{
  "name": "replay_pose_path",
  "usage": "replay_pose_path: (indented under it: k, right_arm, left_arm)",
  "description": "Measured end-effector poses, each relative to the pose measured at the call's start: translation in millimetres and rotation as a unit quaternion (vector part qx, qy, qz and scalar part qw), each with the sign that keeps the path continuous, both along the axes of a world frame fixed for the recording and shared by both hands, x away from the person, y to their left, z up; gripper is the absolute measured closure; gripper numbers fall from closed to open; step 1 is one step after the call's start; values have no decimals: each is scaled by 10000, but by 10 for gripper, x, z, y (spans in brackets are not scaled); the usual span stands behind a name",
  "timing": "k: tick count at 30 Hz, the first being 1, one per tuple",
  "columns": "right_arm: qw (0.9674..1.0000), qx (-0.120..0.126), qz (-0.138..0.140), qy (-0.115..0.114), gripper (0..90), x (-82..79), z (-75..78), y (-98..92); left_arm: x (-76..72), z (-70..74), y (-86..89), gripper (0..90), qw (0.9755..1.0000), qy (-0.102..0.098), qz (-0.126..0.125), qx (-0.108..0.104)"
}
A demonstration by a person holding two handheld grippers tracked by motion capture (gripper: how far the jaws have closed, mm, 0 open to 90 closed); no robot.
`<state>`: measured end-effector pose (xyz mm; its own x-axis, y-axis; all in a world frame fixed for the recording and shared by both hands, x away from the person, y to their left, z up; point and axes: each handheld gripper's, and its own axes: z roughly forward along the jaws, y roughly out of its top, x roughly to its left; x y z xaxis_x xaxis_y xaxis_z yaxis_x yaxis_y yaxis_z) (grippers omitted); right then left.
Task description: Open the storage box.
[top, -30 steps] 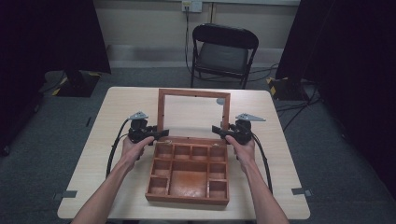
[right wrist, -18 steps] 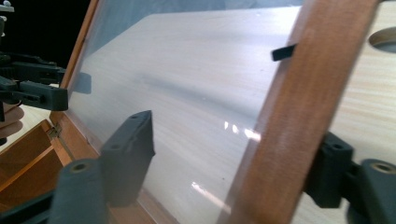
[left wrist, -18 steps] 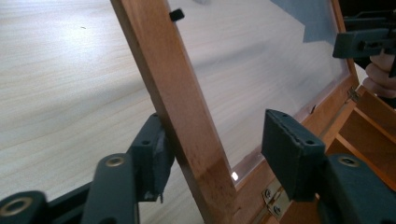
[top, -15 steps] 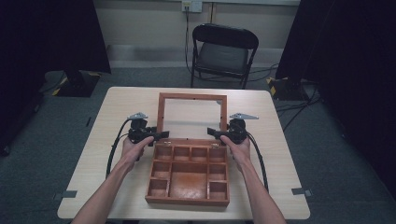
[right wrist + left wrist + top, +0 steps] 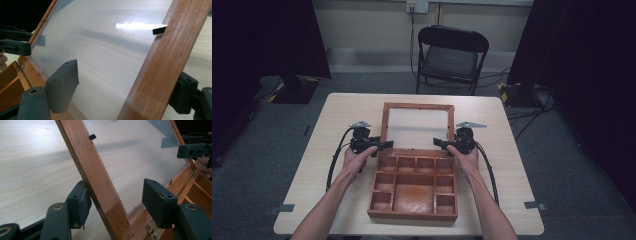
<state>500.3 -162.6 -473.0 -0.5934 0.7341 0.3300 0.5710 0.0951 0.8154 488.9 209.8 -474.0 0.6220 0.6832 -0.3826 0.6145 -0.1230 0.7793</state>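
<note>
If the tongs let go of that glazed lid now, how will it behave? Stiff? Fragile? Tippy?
Probably stiff: the lid is a solid wooden frame on metal hinges. Its clear pane looks fragile, so grip the wood only. It stands open and leaning back with the left tongs and right tongs open around its side rails; it may swing or drop.

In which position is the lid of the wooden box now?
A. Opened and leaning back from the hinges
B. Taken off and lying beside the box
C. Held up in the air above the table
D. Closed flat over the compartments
A: the lid stands open behind the compartments of the box, joined at the hinges, its side rails between the open jaws of both grippers.
</note>
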Motion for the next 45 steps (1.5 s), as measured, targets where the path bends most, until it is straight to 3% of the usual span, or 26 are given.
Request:
replay_pose_path:
  k: [23,31,36,38,40,42,45]
  right_arm:
    - [9991,93,-105,409,131,91,-133,18]
    - [9977,-151,-390,535,132,95,-169,-60]
    - [9973,-149,-406,593,140,89,-180,-78]
    - [9972,-128,-406,613,140,90,-178,-85]
    - [9964,-110,-398,744,144,99,-185,-99]
    - [9968,-201,-479,605,158,83,-164,-123]
    - [9968,-120,-535,582,153,38,-107,-231]
  left_arm:
    - [63,-107,-28,322,9994,288,154,-123]
    - [89,-168,-11,266,9984,508,231,-95]
    - [88,-162,-15,247,9985,473,263,-6]
    - [83,-139,2,274,9987,334,359,97]
    - [88,-129,41,253,9984,386,404,-20]
    - [81,-122,74,240,9983,402,408,53]
    - [20,-117,113,237,9987,326,368,111]
